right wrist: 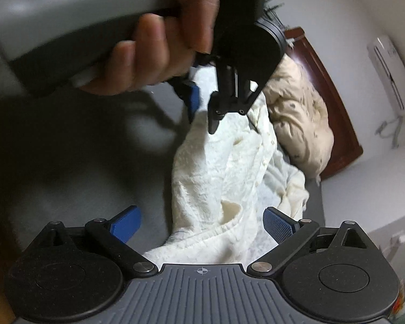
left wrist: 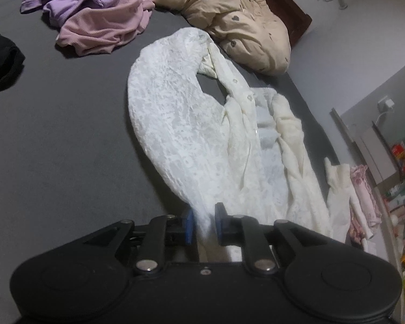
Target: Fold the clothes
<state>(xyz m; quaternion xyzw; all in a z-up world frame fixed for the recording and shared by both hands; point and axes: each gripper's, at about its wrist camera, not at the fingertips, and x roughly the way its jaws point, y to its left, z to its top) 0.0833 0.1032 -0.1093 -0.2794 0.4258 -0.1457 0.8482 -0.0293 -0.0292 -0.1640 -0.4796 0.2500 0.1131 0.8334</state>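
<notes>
My left gripper point(left wrist: 204, 222) has its two blue-padded fingers point(left wrist: 189, 225) drawn close together, pinching a bunched fold of the white lace blouse point(left wrist: 181, 124) between them; the cloth rises from the pads and trails away across the dark grey bed sheet point(left wrist: 54, 140). In the right wrist view that same left gripper point(right wrist: 202, 113) appears from the front, held in my hand point(right wrist: 154, 54), with the blouse point(right wrist: 216, 172) hanging down from its narrow jaws. My right gripper point(right wrist: 202, 225) stands wide open, its blue pads point(right wrist: 127, 224) spread well apart on either side of the garment's lower edge, and I cannot tell whether either pad touches the fabric; it grips nothing. The blouse lies lengthwise toward the right edge of the bed, its button placket facing up and one cream sleeve crumpled alongside. Beyond it, near the far right corner by the dark wooden headboard point(left wrist: 291, 8), sits a beige quilt point(left wrist: 229, 13) with small dark hearts. A heap of purple and pink clothes point(left wrist: 94, 13) rests toward the far left of the sheet, and something black point(left wrist: 0, 62) lies at the left edge.
</notes>
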